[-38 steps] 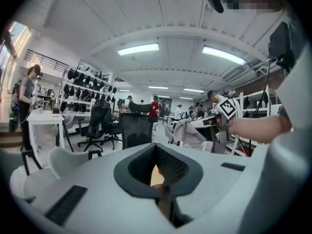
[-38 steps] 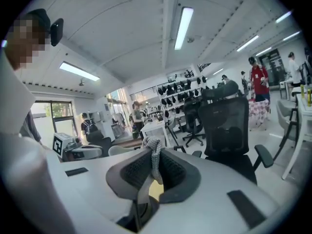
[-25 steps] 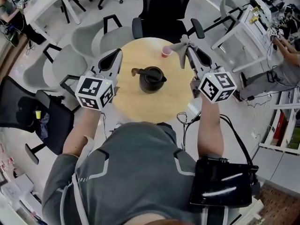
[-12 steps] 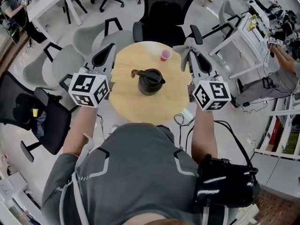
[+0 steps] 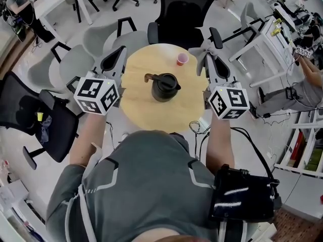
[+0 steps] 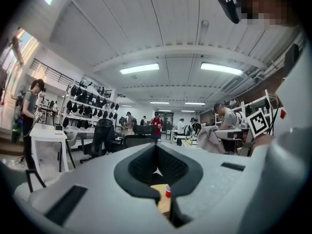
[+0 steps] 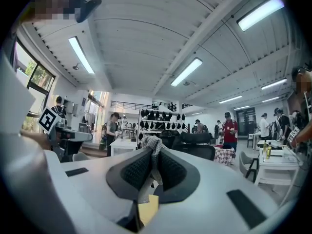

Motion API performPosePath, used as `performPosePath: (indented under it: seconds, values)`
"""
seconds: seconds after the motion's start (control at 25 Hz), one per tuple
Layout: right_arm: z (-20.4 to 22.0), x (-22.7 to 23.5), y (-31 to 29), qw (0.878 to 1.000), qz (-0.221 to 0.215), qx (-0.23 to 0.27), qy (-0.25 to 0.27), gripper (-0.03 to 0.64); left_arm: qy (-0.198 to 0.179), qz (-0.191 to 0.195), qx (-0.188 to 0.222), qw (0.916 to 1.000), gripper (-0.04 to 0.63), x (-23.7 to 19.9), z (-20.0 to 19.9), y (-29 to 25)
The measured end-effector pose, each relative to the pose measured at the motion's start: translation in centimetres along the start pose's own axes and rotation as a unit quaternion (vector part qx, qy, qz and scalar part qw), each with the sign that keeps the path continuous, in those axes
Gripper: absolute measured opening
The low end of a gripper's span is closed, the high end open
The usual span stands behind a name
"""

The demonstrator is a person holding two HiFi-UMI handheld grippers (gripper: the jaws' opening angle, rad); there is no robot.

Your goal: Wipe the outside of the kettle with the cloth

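Note:
A black kettle [image 5: 165, 86] stands upright near the middle of a round wooden table [image 5: 141, 110], its handle pointing left. My right gripper [image 5: 206, 52] hovers over the table's right edge, shut on a grey cloth [image 5: 201, 48] that bunches out past its tips. In the right gripper view the cloth [image 7: 153, 143] sticks up between the dark pads [image 7: 171, 168] of the right gripper [image 7: 153, 152]. Over the table's left edge my left gripper [image 5: 120, 52] is shut with nothing in it. Neither gripper touches the kettle. In the left gripper view the left gripper [image 6: 156, 152] points out at the room.
A small pink cup [image 5: 182, 59] stands on the far right part of the table, also visible between the left jaws as the pink cup [image 6: 167, 191]. Grey and black office chairs [image 5: 184, 14] ring the table. White desks and people stand further off.
Both grippers have shifted only slightly, staying at the table's sides. The kettle and the cup have not moved, and the cloth stays held.

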State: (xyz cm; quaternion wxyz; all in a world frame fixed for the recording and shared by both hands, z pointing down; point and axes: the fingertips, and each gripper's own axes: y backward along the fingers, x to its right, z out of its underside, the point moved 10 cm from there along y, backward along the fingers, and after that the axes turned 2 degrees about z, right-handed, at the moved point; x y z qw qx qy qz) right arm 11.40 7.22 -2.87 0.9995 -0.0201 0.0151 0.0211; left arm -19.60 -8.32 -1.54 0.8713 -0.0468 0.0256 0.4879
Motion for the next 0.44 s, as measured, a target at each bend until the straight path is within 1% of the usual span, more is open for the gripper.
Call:
performPosePath:
  seconds: [0.08,0.24,0.44]
  values:
    - [0.02,-0.19,0.03,1.0,-0.002,0.002,-0.001,0.052,-0.011,-0.003,-0.006,0.9999,0.008,0.06,0.22,0.13]
    - [-0.27,-0.45,-0.13,1.0,-0.005,0.006,0.003,0.052,-0.01,-0.007,0.001,0.9999,0.006,-0.17,0.33,0.1]
    - [-0.74,-0.75,-0.34,1.0,-0.008,0.009,0.011,0.052,-0.014,-0.018,-0.016,0.9996,0.006,-0.55,0.59,-0.23]
